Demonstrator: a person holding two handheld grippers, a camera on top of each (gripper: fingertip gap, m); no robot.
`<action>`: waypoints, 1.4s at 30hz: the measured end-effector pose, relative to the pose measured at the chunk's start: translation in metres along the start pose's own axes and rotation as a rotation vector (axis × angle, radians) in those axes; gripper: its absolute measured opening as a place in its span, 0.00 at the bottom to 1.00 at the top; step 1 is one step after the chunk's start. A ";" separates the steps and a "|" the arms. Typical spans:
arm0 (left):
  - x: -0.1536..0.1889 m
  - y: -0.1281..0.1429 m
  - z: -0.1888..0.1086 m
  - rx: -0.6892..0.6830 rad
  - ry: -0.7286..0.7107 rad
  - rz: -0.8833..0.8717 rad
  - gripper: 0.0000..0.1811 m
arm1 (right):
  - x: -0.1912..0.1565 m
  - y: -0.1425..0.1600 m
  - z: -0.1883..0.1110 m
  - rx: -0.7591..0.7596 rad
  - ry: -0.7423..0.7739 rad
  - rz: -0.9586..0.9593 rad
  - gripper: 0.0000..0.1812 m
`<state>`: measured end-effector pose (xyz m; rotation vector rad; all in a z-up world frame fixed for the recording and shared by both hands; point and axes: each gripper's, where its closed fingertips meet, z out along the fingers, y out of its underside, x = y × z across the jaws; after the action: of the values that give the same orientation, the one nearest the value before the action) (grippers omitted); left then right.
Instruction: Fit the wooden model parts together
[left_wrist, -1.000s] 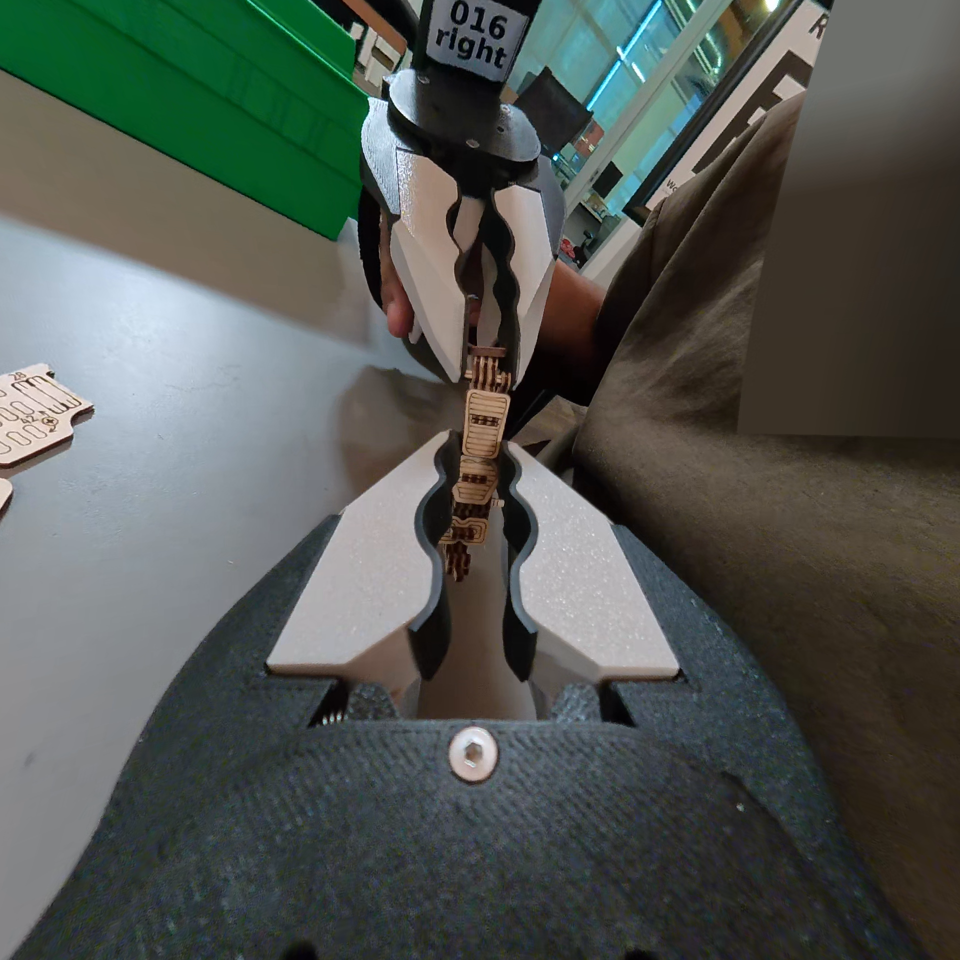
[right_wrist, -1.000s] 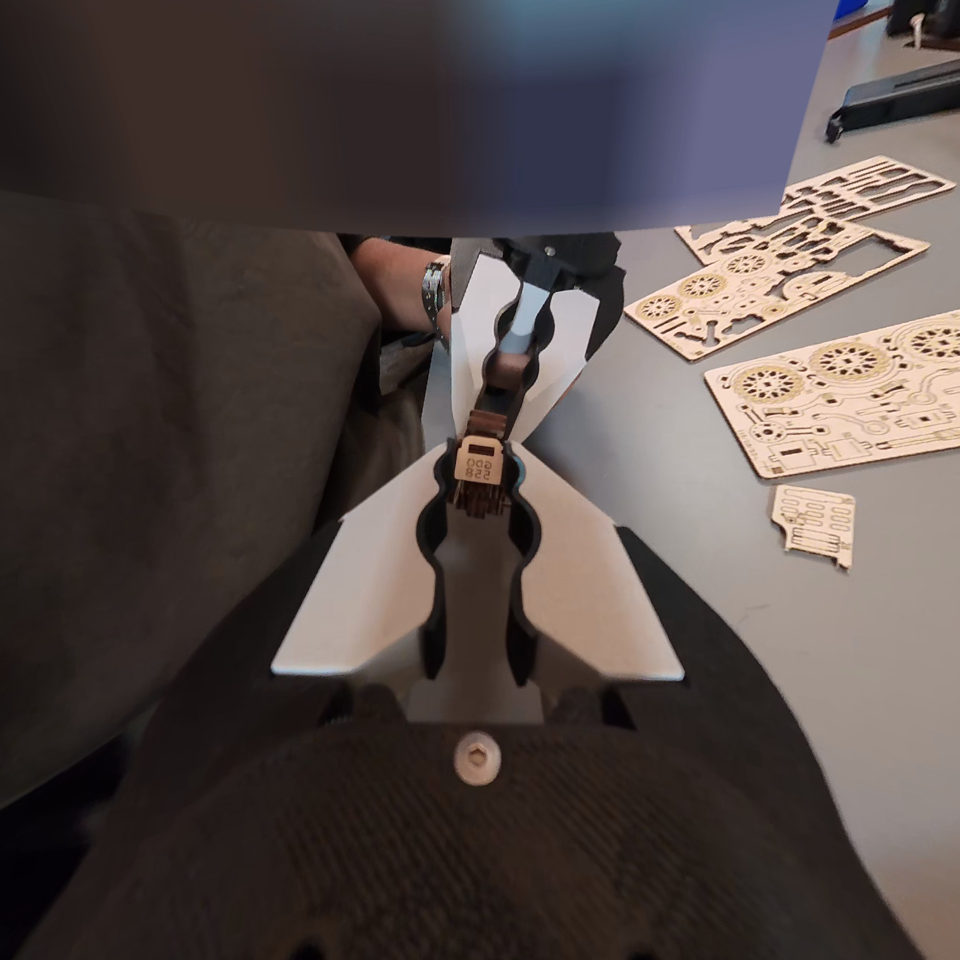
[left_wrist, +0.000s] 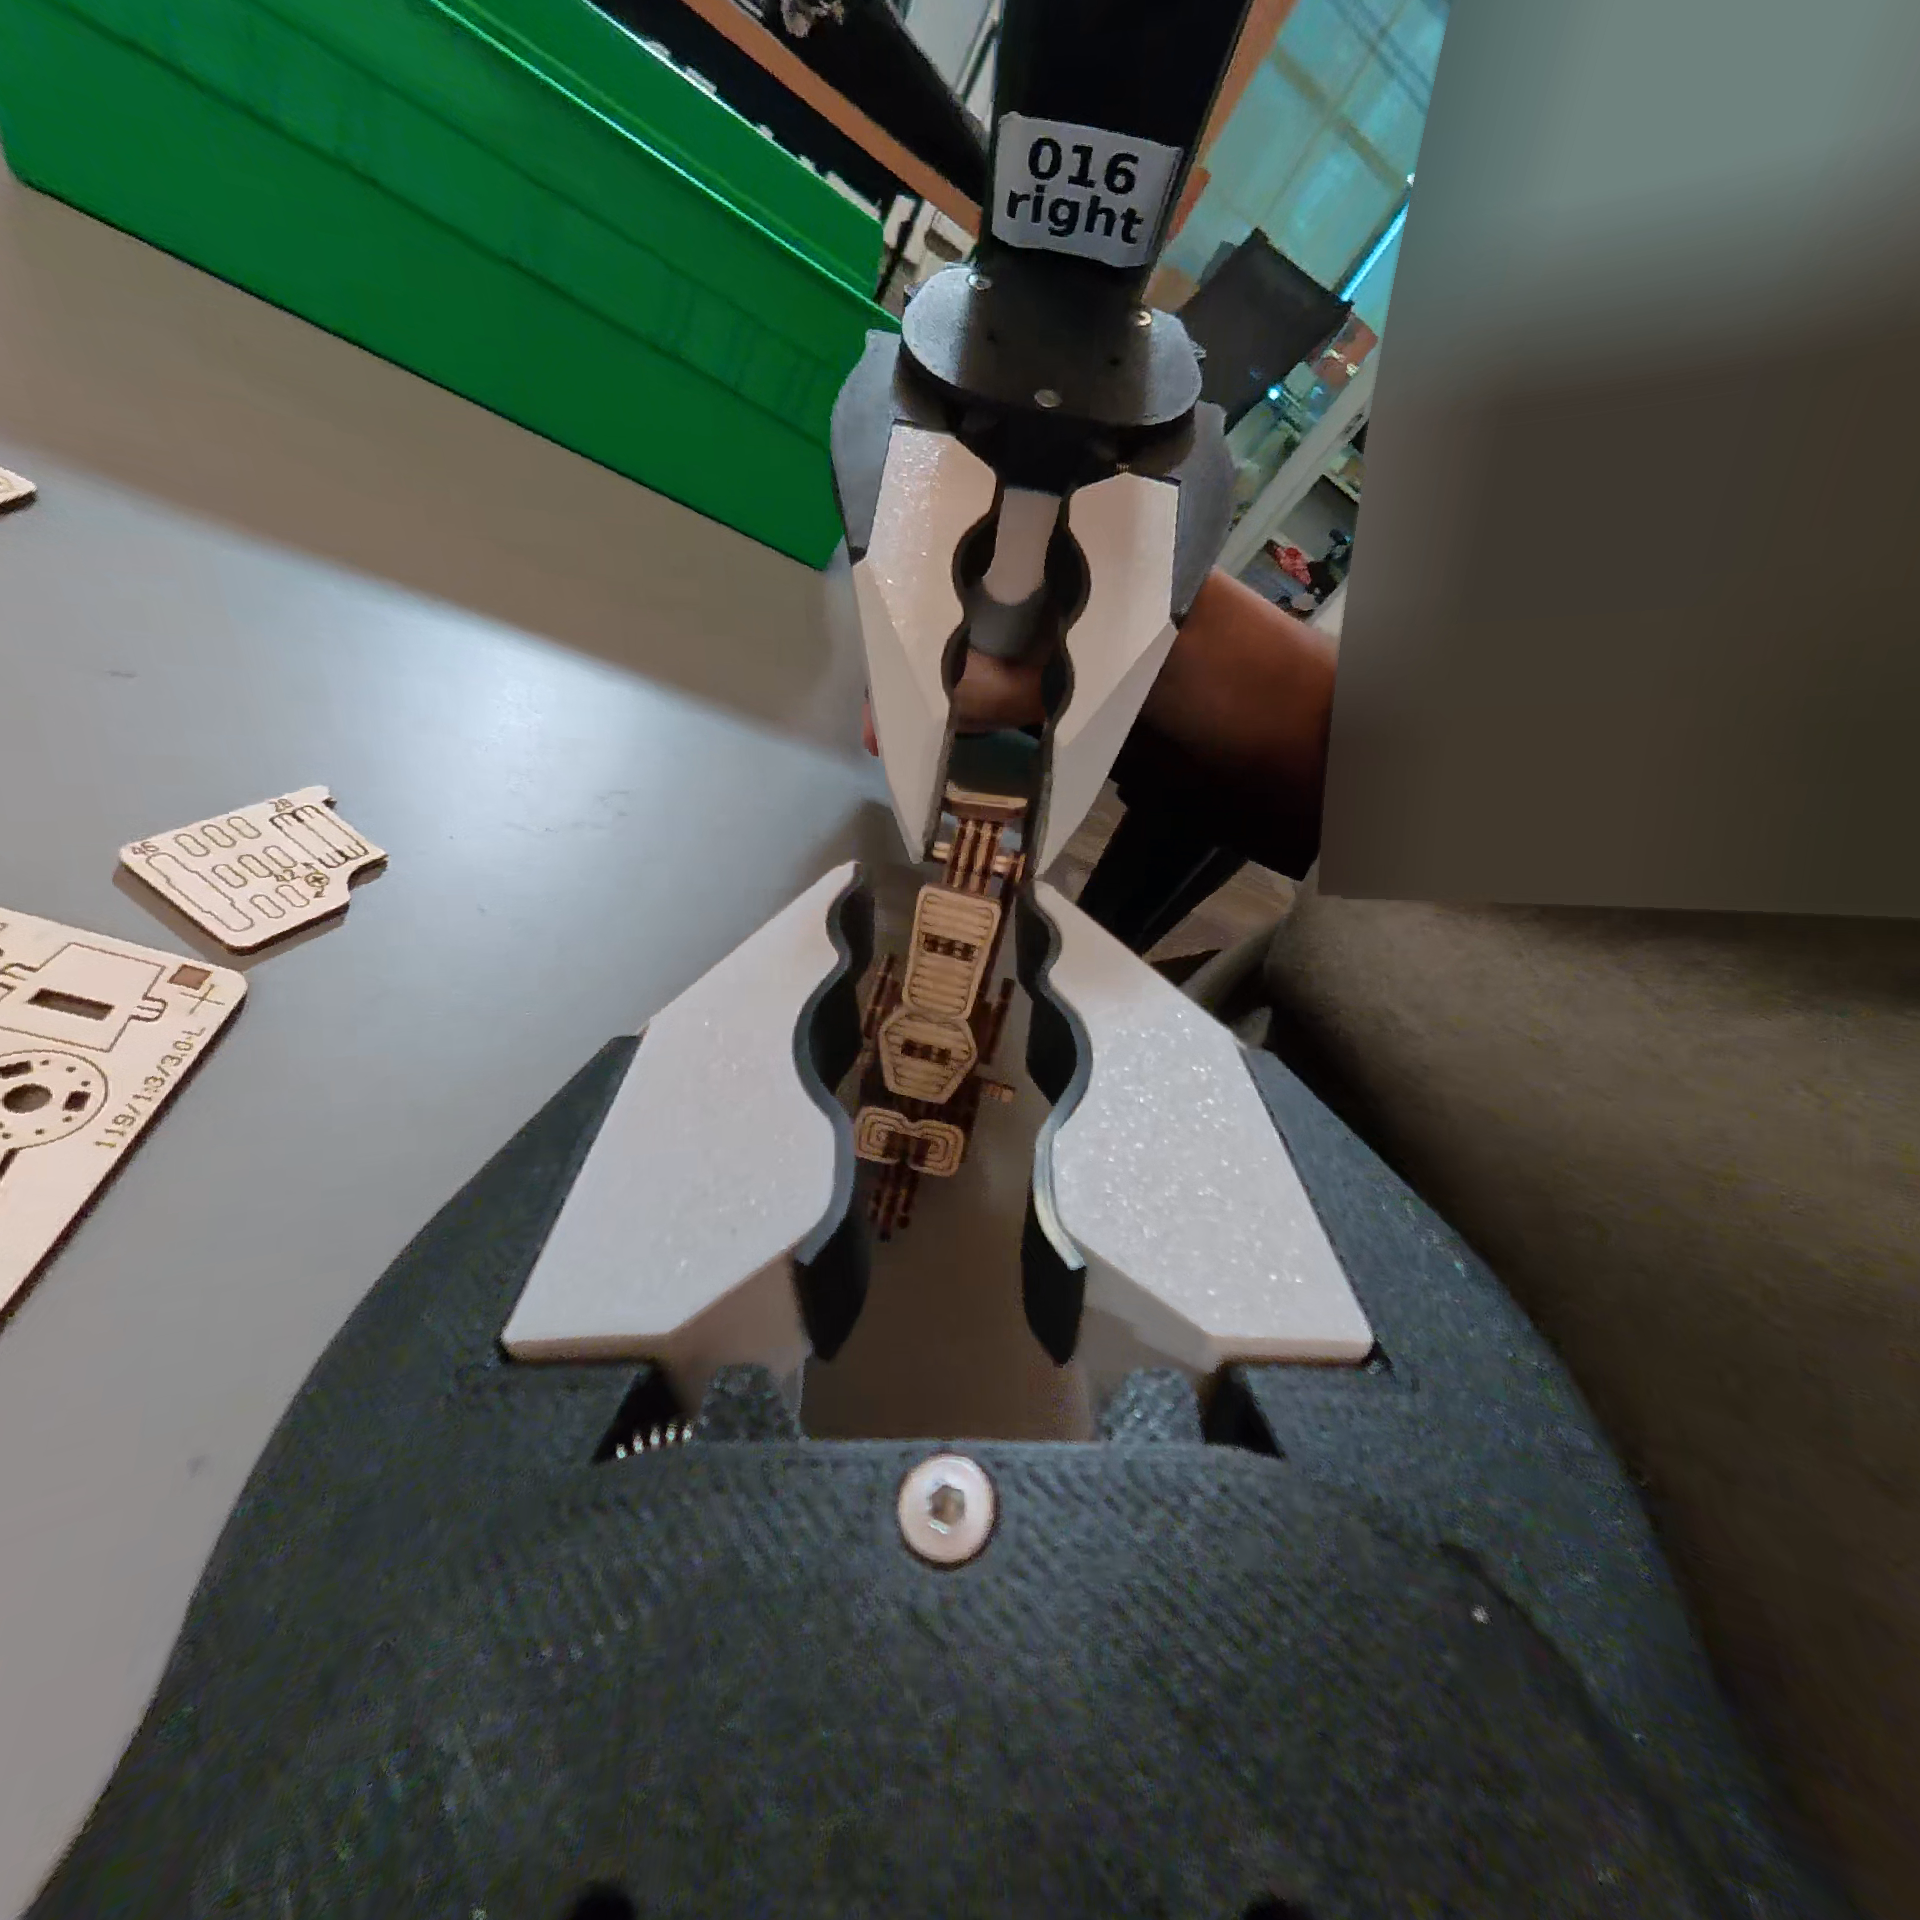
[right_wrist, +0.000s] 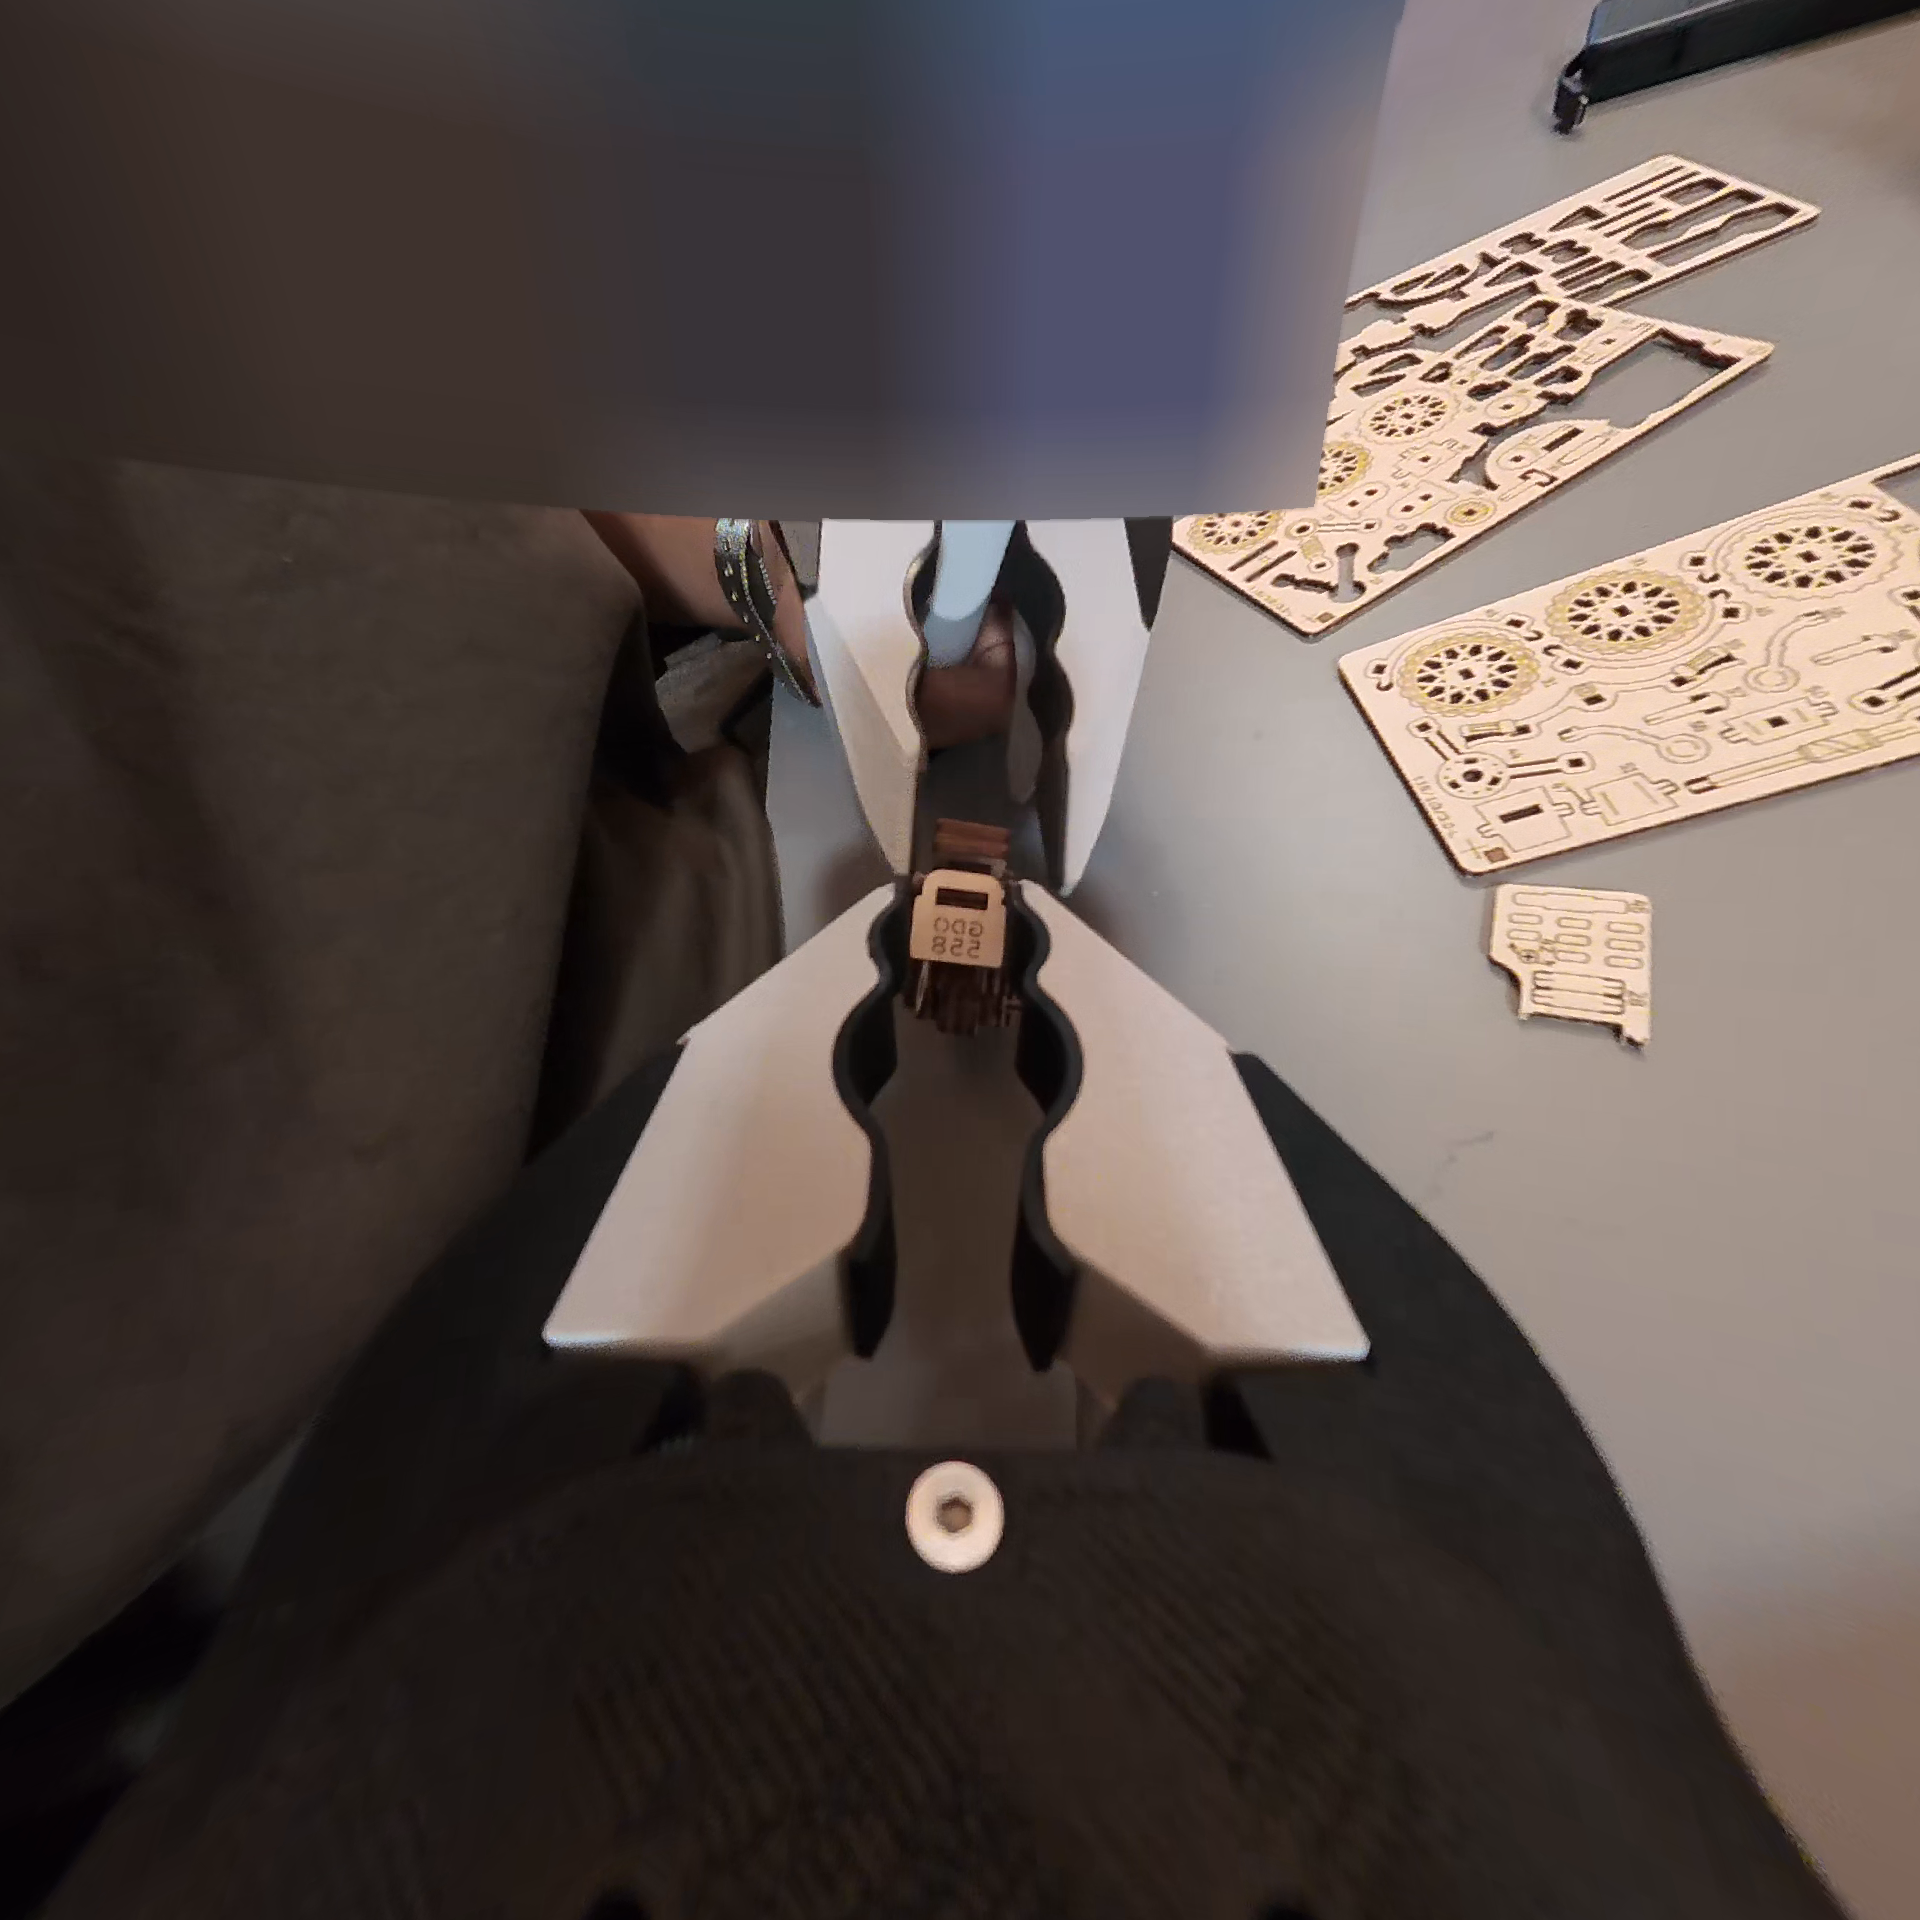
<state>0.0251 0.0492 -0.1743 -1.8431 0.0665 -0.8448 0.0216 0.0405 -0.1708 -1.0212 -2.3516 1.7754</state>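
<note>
The wooden model assembly (left_wrist: 940, 1023), a narrow stack of laser-cut plates on a darker ribbed core, was suspended above the table (left_wrist: 468, 665) near its front edge, close to the person's torso, and spanned the gap between the two claws, which faced each other tip to tip. The left claw (left_wrist: 940, 935) sat with its jaws around the near portion of the assembly; the left wrist view showed narrow gaps along the padded inner faces, so firm pinching could not be confirmed. The right claw (left_wrist: 987, 831) was pressed together on the far end of the assembly, gripping the slotted tail piece between its tips. In the right wrist view that same end appeared as a small pale tab (right_wrist: 958, 928) at the tips of the right claw (right_wrist: 961, 914), with dark ribs just behind it. Uncut wooden part sheets (right_wrist: 1621, 717) and a small loose fret (right_wrist: 1569, 961) lay flat towards the far right of the table; a green crate (left_wrist: 436, 260) stood at the far edge. The step in hand was judged to be pressing or aligning two sub-parts end to end. Risks were as follows: any angular offset between the claws would probably bend the thin plywood and snap a tenon; excessive squeeze could split the plates along the grain; a loose left grip might let the assembly pivot or drop when push force was applied.
</note>
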 end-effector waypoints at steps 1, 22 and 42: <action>0.001 0.000 0.000 -0.001 0.001 0.006 0.12 | 0.000 0.000 0.000 -0.003 0.006 0.000 0.09; 0.009 -0.001 0.001 -0.002 0.072 -0.032 0.08 | -0.005 -0.002 0.001 0.020 -0.021 -0.006 0.09; 0.006 0.002 0.001 -0.019 0.030 0.004 0.07 | -0.010 -0.002 0.001 -0.007 -0.050 0.046 0.17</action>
<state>0.0311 0.0468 -0.1725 -1.8478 0.0973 -0.8722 0.0285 0.0343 -0.1662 -1.0531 -2.3832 1.8314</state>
